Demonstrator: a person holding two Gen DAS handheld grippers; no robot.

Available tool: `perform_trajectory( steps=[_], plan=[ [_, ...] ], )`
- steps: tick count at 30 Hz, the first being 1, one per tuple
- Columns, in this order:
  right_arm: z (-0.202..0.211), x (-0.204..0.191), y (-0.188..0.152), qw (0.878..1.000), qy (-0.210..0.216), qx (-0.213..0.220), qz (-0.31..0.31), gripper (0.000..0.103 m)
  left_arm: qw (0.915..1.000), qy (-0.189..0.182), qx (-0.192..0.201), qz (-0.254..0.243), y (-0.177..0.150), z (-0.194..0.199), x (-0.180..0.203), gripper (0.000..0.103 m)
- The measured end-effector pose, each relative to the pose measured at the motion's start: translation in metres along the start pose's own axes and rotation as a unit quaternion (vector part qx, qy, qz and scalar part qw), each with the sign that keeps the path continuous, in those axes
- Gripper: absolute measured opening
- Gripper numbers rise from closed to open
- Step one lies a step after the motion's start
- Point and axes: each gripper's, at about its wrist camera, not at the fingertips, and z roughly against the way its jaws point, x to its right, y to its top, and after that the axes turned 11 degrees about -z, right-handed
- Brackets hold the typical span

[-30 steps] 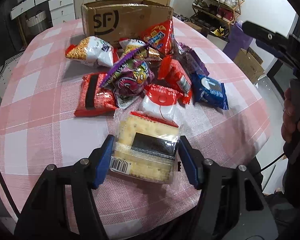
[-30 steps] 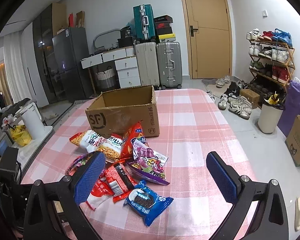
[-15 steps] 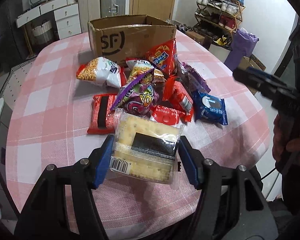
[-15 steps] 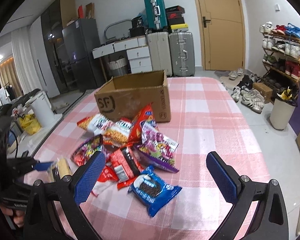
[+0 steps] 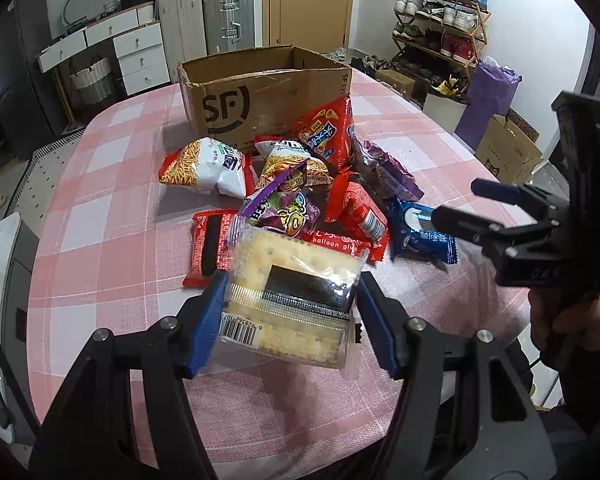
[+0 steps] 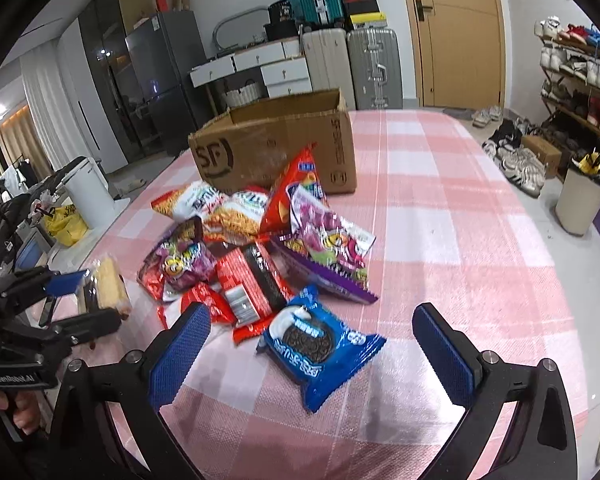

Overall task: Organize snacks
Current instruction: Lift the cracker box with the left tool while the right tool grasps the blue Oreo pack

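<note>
Your left tool (image 5: 288,312) is gripping the cracker pack (image 5: 292,292) above the table (image 5: 100,240); your right tool (image 6: 312,352) is hanging w/ jaws wide, blue cookie pack (image 6: 320,344) just ahead between them.

We see our right tool (image 6: 312,356) gaping over the blue cookie pack (image 6: 320,344) on the checked surface (image 6: 440,240).

Checked table (image 6: 440,208); snack packets (image 6: 260,248), cardboard box (image 6: 276,148)
</note>
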Motion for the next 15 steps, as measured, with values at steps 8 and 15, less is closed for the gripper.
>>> perform_trajectory(
  steps=[8,15],
  plan=[
    [-0.023,0.000,-0.008,1.000,0.000,-0.030,0.004,0.103,1.0000,-0.002,-0.003,0.003,-0.002,-0.003,-0.002,0.061],
    [-0.033,0.003,-0.012,0.999,-0.002,-0.045,-0.003,0.103,1.0000,-0.006,-0.006,0.005,-0.004,-0.007,-0.004,0.061]
  ],
)
